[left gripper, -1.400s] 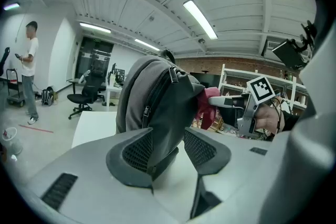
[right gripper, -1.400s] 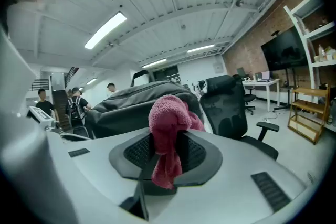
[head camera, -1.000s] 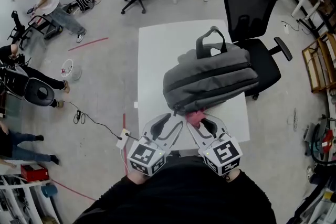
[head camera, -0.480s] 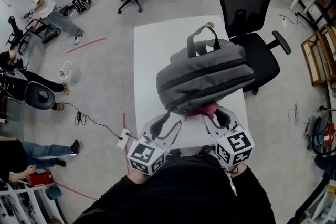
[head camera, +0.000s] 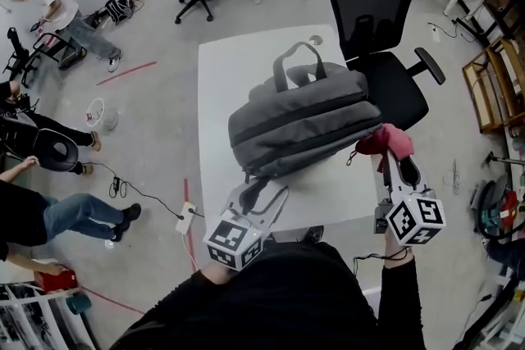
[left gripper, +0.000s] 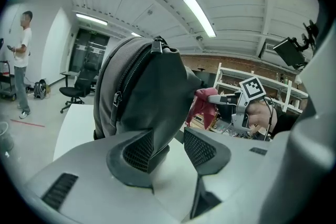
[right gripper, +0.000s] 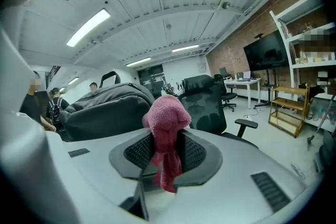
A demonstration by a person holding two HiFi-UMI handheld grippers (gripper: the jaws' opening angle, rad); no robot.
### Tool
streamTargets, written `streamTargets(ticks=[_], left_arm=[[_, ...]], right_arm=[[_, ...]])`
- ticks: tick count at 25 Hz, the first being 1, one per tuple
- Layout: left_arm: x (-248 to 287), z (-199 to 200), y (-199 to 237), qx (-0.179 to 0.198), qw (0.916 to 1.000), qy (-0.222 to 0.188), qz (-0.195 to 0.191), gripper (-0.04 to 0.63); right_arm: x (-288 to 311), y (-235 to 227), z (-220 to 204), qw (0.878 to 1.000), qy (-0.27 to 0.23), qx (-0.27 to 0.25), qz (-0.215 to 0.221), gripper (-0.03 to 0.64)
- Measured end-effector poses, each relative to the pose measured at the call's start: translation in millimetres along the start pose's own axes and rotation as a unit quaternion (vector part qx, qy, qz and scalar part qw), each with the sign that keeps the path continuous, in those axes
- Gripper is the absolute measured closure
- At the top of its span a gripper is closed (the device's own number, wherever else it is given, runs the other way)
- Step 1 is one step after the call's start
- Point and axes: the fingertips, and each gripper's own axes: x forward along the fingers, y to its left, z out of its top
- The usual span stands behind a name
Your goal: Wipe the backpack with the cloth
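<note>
The backpack (head camera: 303,123) is laid on its side on the white table (head camera: 221,86), with its long axis running across the table from near left to far right as it is seen in the head view, and with its carry handle (head camera: 299,61) on the far side. The cloth (head camera: 385,142), pink and bunched, is clamped firmly between the jaws of the right gripper (head camera: 392,160), with 1 end hanging down below the pads. This gripper is held at the backpack's right end, and whether the cloth is touching the fabric or is only just beside it cannot be told. From these jaws the backpack lies to the left and a little forward, so it is judged that the coming stroke must be carried leftward along the long axis. The left gripper (head camera: 261,197) is placed at the backpack's near edge; its jaws are parted, a dark corner of the backpack is taken between them and lies against 1 pad, while a gap is seen at the other pad, so no clamping is shown. The right hand is therefore the nearer one for wiping. A black office chair (head camera: 385,29) stands just behind the backpack's right end, close to the right gripper, and could be struck by a wide swing. Several people are seen on the floor well apart from the backpack's left end
</note>
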Motion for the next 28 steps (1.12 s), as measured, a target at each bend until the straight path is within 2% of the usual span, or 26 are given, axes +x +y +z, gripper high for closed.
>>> streamTargets(ticks=[4, 11, 15, 19, 24, 28], left_arm=[[-5.0, -4.6, 7.3, -0.007, 0.9999, 0.006, 0.009, 0.402], [-29.9, -10.0, 32.8, -0.016, 0.9991, 0.007, 0.038, 0.402], [-49.3, -12.2, 51.2, -0.021, 0.9982, 0.001, 0.055, 0.402], [-72.8, -13.0, 69.0, -0.030, 0.9966, -0.008, 0.076, 0.402], [-86.8, -20.5, 77.9, -0.039, 0.9959, -0.003, 0.081, 0.401], [-85.7, -20.4, 78.6, -0.038, 0.9965, 0.001, 0.074, 0.402]], right_arm=[[9.0, 24.5, -26.2, 0.999, 0.028, -0.005, 0.033, 0.500], [32.5, 130.4, -88.2, 0.985, 0.094, -0.016, 0.147, 0.500], [40.5, 191.3, -116.9, 0.969, 0.128, -0.034, 0.208, 0.500], [40.2, 245.0, -145.0, 0.947, 0.163, -0.066, 0.268, 0.500], [43.0, 276.3, -178.2, 0.927, 0.167, -0.153, 0.299, 0.500], [37.6, 294.6, -198.5, 0.908, 0.186, -0.160, 0.340, 0.500]])
